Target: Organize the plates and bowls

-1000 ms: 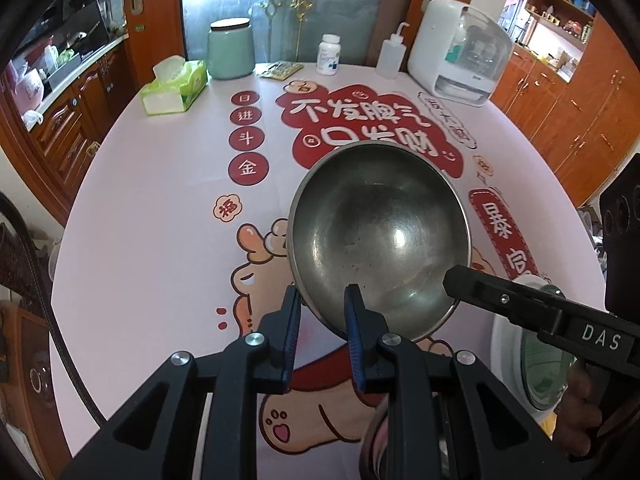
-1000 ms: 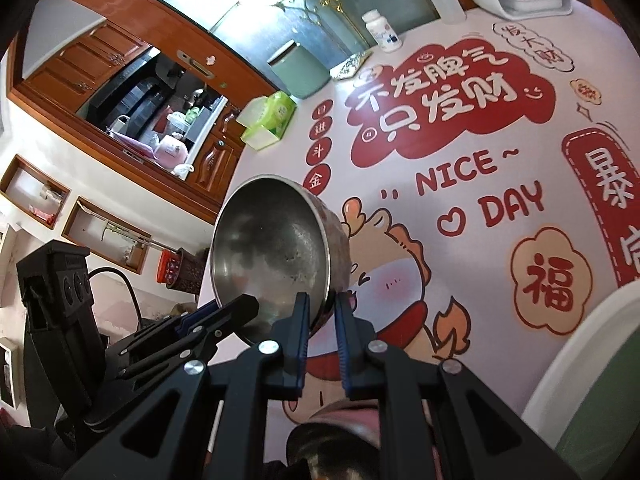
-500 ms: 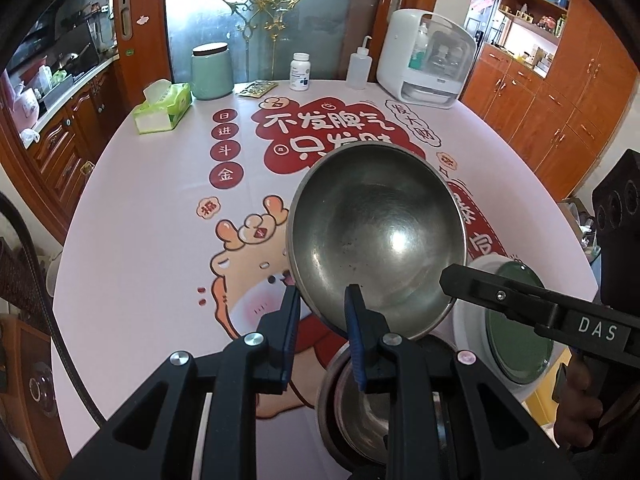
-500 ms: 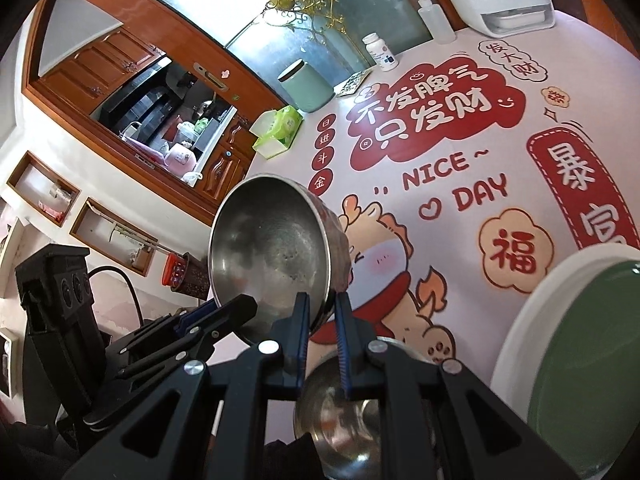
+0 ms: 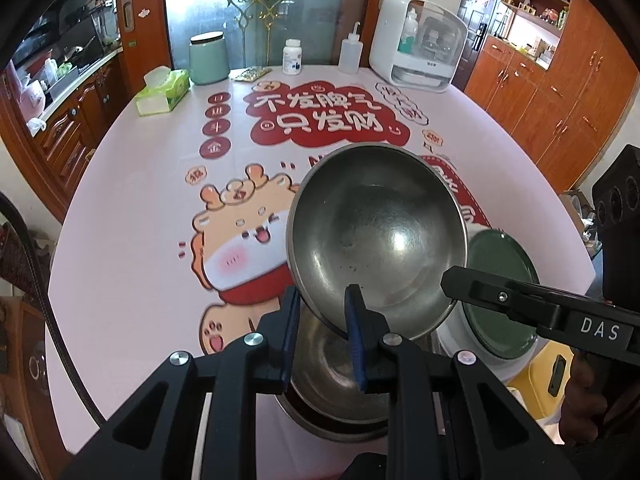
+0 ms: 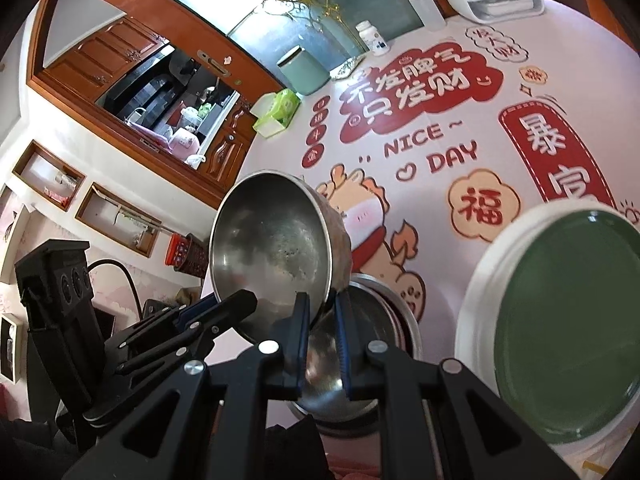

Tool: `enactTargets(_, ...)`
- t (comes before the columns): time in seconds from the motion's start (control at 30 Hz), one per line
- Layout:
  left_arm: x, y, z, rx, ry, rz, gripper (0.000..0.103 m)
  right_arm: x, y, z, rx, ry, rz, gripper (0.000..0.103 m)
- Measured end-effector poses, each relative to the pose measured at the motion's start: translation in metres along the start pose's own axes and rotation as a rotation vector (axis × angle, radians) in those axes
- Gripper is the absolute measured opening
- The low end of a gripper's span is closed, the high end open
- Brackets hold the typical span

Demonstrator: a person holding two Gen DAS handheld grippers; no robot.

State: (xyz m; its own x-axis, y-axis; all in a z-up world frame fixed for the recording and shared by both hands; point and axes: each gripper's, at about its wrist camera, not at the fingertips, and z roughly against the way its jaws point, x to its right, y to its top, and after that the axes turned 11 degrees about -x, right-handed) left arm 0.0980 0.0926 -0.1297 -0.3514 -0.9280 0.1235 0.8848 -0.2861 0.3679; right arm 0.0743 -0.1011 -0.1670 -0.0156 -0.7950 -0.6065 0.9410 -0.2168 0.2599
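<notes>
A steel bowl [image 5: 378, 236] hangs tilted above the table, its rim pinched by both grippers. My left gripper [image 5: 322, 312] is shut on its near rim. My right gripper [image 6: 322, 308] is shut on the same bowl [image 6: 276, 248] from the other side. Directly below sits a second steel bowl [image 5: 340, 376] on the table's near edge; it also shows in the right wrist view [image 6: 380, 320]. A green plate with a white rim [image 5: 500, 280] lies to the right of it, also seen in the right wrist view [image 6: 560, 320].
The round table [image 5: 132, 208] has a pink printed cloth. At its far edge stand a tissue box [image 5: 162, 92], a green canister [image 5: 208, 58], a pill bottle [image 5: 292, 58], a squeeze bottle [image 5: 350, 54] and a white appliance [image 5: 416, 56]. Wooden cabinets [image 5: 560, 92] stand right.
Both grippers have drawn the held bowl back toward the table's near edge. The second steel bowl and the green plate have come into view beneath and beside it.
</notes>
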Motion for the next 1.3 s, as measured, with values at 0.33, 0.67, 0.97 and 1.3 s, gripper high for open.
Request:
enactTargets(0.33, 0.020, -0.032, -0.005, -0.079, 0.025, 0.071, 0.021, 0.015, -0.024, 0.003, -0.109, 0.025, -0.014, 0.013)
enactTargets(0.67, 0.023, -0.050, -0.013, -0.137, 0.061, 0.163, 0.021, 0.017, -0.030, -0.007, -0.204, 0.027, 0.018, 0.013)
enactTargets(0.97, 0.024, -0.056, -0.023, -0.171, 0.091, 0.228, 0.022, 0.021, -0.029, -0.017, -0.263, 0.037, 0.036, 0.016)
enactTargets(1.3, 0.033, -0.060, -0.031, -0.190, 0.135, 0.250, 0.031, 0.026, -0.030, -0.017, -0.286, 0.059, 0.061, 0.016)
